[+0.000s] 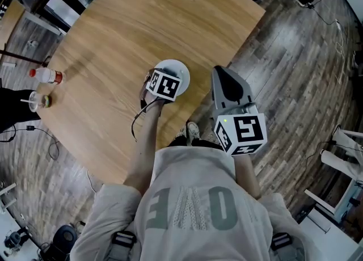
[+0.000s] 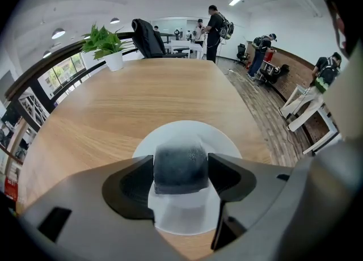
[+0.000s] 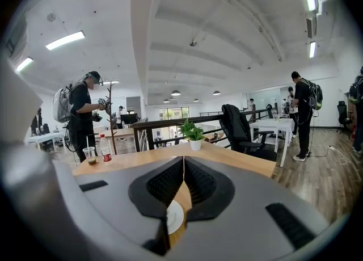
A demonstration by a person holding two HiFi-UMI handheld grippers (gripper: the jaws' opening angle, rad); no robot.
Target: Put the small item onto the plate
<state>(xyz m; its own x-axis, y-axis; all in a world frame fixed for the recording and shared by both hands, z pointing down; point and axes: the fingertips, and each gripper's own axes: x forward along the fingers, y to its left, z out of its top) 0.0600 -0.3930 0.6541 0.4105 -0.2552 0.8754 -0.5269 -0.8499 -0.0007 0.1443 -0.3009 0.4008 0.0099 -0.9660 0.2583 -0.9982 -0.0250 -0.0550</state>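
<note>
One wooden table: fills the head view's upper left.
Right gripper: lower right of the head view, off the table's edge, jaws pressed together, empty.
Left gripper: centre frame, clamped on the small item.
White plate: centre, beneath the left gripper.
Small item: dark block, over the plate's middle.

The left gripper has its jaws pressed against both sides of a dark grey block with a rough, sponge-like surface. The block sits over a round white plate on the wooden counter; whether it touches the plate cannot be told. At the counter's far edge stand a potted plant and a black-draped chair. Beyond them, people stand on the plank floor.
</note>
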